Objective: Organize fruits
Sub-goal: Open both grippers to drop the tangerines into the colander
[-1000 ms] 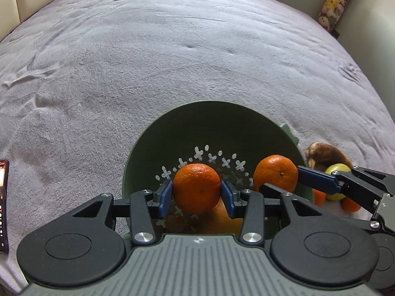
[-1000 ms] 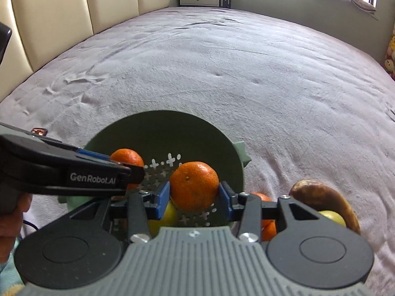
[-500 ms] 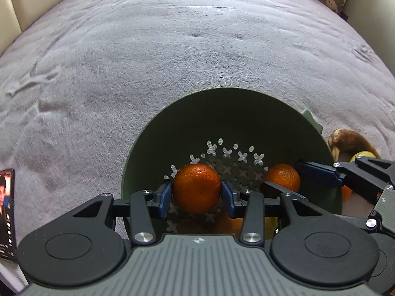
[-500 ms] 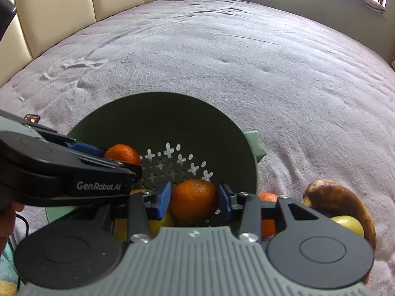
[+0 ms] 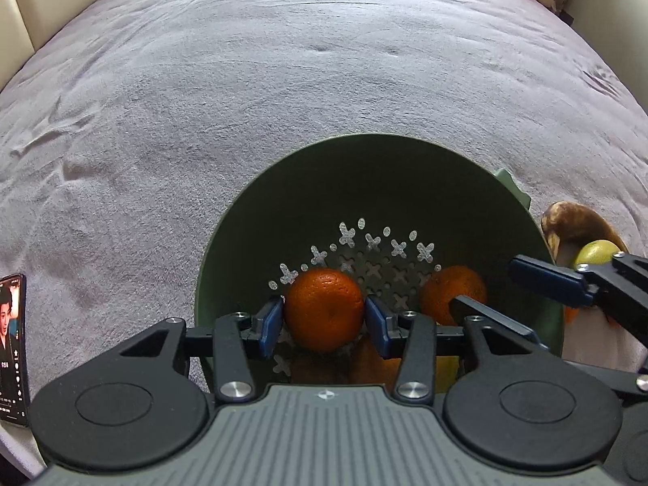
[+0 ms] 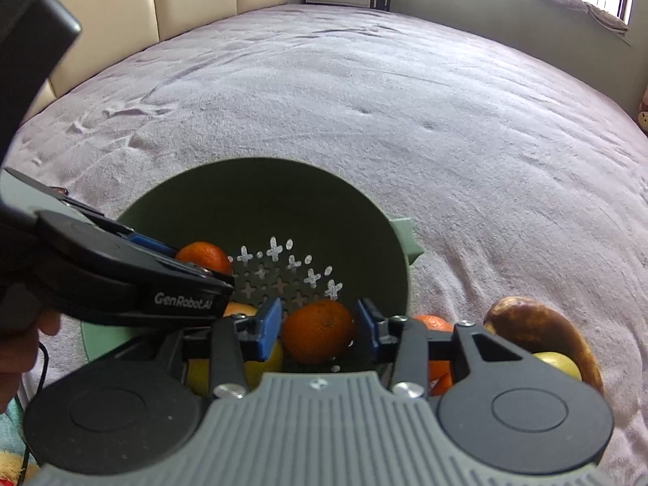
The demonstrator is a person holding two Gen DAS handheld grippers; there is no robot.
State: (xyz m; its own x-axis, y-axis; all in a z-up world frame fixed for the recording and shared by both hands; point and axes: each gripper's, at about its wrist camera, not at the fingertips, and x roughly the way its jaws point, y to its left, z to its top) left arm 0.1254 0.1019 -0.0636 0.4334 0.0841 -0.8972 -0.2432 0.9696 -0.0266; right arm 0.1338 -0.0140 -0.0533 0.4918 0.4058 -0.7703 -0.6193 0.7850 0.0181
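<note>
Gripping an orange mandarin [image 5: 323,310] between its blue pads [image 5: 268,326], the left gripper [image 5: 323,316] hangs inside the green colander [image 5: 380,170], jaws closed snugly against both sides of the fruit. In the left wrist view that mandarin sits low over the cross-shaped holes, with a second mandarin [image 5: 451,293] at its 3 o'clock resting on the colander floor. The right gripper [image 6: 320,330] is opened wider than this second mandarin [image 6: 318,332]: in the right wrist view the left pad lies close beside the fruit, while a clear gap shows on the other side, so it has no hold. Beneath and around that mandarin more fruit lies in the colander, a yellow fruit [image 6: 263,364] at 8 o'clock and another orange piece [image 6: 239,308] at 10 o'clock. The colander rests on a grey-lilac blanket [image 6: 405,101] spread over a bed. Outside its rim, at 3 o'clock in the right wrist view, a brown spotted banana [image 6: 538,324] curves around a yellow-green fruit [image 6: 561,364], with more mandarins [image 6: 433,324] just beside the rim. A phone [image 5: 12,348] with a lit screen lies at 9 o'clock in the left wrist view, well apart from the colander.
</note>
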